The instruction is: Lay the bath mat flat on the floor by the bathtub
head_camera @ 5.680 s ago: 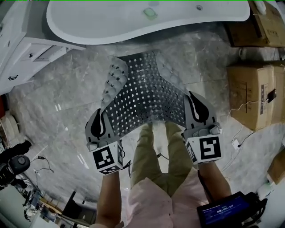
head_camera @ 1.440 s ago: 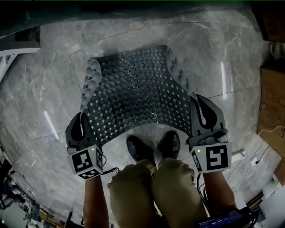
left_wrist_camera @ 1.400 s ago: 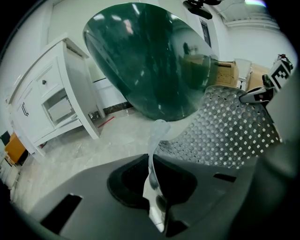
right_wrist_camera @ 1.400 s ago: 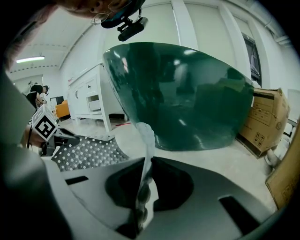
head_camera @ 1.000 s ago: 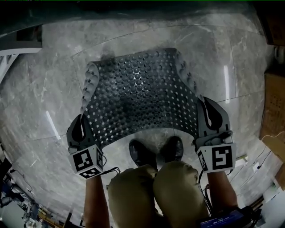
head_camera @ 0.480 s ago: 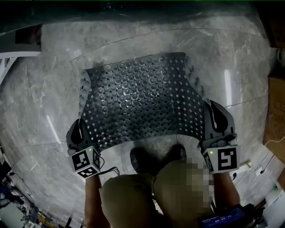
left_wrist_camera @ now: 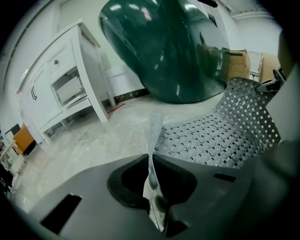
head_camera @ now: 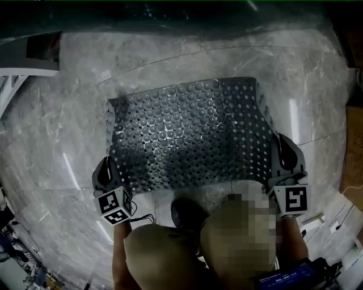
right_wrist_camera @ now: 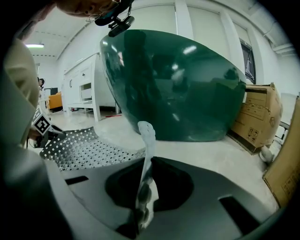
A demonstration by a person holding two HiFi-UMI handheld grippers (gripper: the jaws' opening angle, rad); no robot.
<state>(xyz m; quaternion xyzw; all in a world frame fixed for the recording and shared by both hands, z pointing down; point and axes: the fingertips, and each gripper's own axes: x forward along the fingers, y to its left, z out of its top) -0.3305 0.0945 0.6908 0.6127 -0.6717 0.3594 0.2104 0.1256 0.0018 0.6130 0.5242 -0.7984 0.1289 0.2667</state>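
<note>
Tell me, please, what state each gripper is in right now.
Left gripper: shut on the bath mat, at its near left corner.
Right gripper: shut on the bath mat, at its near right corner.

Grey marble floor [head_camera: 57,141], white cabinet [left_wrist_camera: 70,79], cardboard boxes [right_wrist_camera: 255,115]

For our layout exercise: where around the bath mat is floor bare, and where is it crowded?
Bare marble floor lies left of the bath mat up to the white cabinet, and between mat and bathtub. Crowded: the near edge, with left gripper, right gripper and shoe.
</note>
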